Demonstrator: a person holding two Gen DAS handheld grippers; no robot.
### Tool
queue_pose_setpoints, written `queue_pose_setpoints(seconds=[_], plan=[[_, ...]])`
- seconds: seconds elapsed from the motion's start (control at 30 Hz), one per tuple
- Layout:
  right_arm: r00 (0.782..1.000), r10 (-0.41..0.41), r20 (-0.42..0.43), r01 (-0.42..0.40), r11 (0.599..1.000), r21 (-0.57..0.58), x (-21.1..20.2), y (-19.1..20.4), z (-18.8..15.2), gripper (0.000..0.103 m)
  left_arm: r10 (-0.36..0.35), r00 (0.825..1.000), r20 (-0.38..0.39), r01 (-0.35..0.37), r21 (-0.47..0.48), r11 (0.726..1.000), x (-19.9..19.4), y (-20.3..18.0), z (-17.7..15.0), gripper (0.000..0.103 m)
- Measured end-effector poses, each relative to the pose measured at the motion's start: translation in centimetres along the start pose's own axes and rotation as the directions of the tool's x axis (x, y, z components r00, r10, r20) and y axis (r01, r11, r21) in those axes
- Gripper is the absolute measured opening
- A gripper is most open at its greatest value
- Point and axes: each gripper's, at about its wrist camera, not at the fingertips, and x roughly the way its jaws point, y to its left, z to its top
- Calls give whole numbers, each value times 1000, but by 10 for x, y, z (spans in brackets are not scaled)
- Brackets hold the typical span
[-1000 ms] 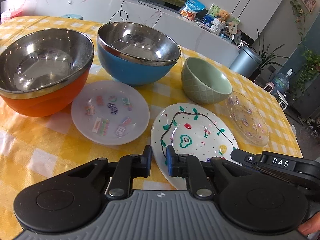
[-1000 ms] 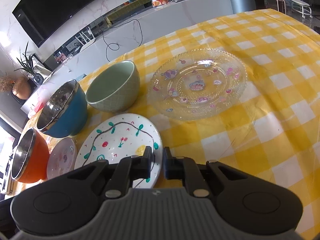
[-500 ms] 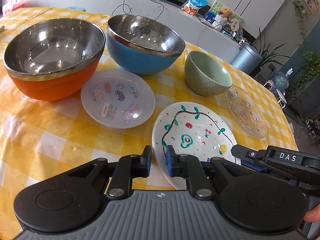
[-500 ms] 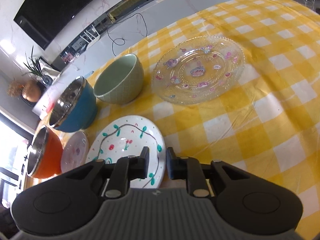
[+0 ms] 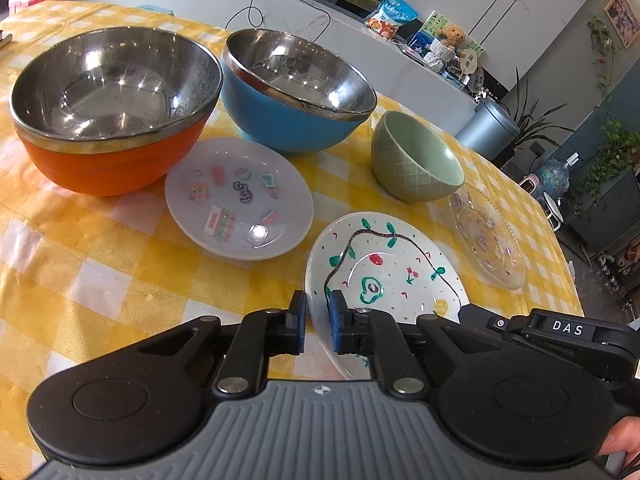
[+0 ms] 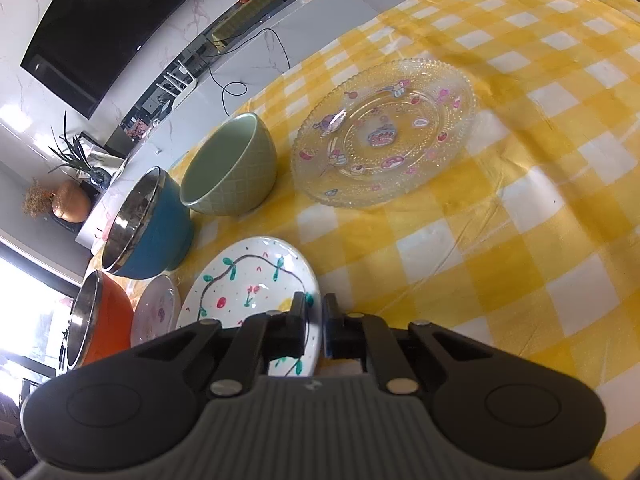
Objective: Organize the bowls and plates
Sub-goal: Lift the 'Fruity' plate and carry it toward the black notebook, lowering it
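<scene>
On the yellow checked tablecloth stand an orange steel-lined bowl (image 5: 108, 108), a blue steel-lined bowl (image 5: 292, 92) and a green ceramic bowl (image 5: 416, 160). A small white sticker plate (image 5: 240, 200), a white plate with a painted vine (image 5: 384, 276) and a clear glass plate (image 5: 486, 236) lie in front. My left gripper (image 5: 318, 320) is nearly shut and empty, over the vine plate's near left rim. My right gripper (image 6: 314, 326) is nearly shut and empty, at the vine plate's (image 6: 248, 280) near right rim. The glass plate (image 6: 384, 132) and green bowl (image 6: 228, 168) lie beyond it.
The right gripper's body (image 5: 560, 332) shows at the lower right of the left wrist view. A white counter (image 5: 280, 4) with snacks and cables runs behind the table. The table edge (image 5: 560, 248) curves away at the right, with a grey bin (image 5: 488, 128) beyond.
Both grippers have drawn back and risen slightly, so the dishes look farther off. The right view has tilted more. No dish has moved and the jaws stay as they were.
</scene>
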Motion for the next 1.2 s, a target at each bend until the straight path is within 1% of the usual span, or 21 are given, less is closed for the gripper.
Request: queue_pose_setpoints(seconds=[0.1,0.23,0.37,0.57,0.7,0.77,0.9,1.03,1.2], plan=[[1000,8,-23,-8,1000,8,-1,1,-1,6,1,1000,13,-1,9,1000,-11,1,-1,13],[997,43,-58,-41,999,34,-3,1,-8,6,2,1000,22,-3,9,1000,-28,6,-5,13],[994,77,-82,-74,996,41,-11,9,-21,6,8,999,39,-9,8,1000,-50,15,-11,13],[988,114,-104,-117,993,-28,-31,35,-45,5,29,998,51,-28,-9,1000,-84,36,-22,13],[984,134,-117,-142,988,-60,-35,55,-64,5,67,996,62,-66,-13,998,-103,51,-29,13],[982,143,-120,-154,984,-88,-36,67,-73,5,86,995,48,-84,-39,996,-110,63,-31,13],[977,166,-134,-182,977,-115,-32,86,-89,4,111,993,47,-107,-72,992,-121,87,-35,13],[972,177,-156,-199,971,-136,-23,104,-107,4,143,988,65,-138,-71,988,-131,107,-41,13],[966,193,-173,-222,961,-166,-10,122,-125,4,171,984,56,-162,-130,978,-134,134,-45,13]])
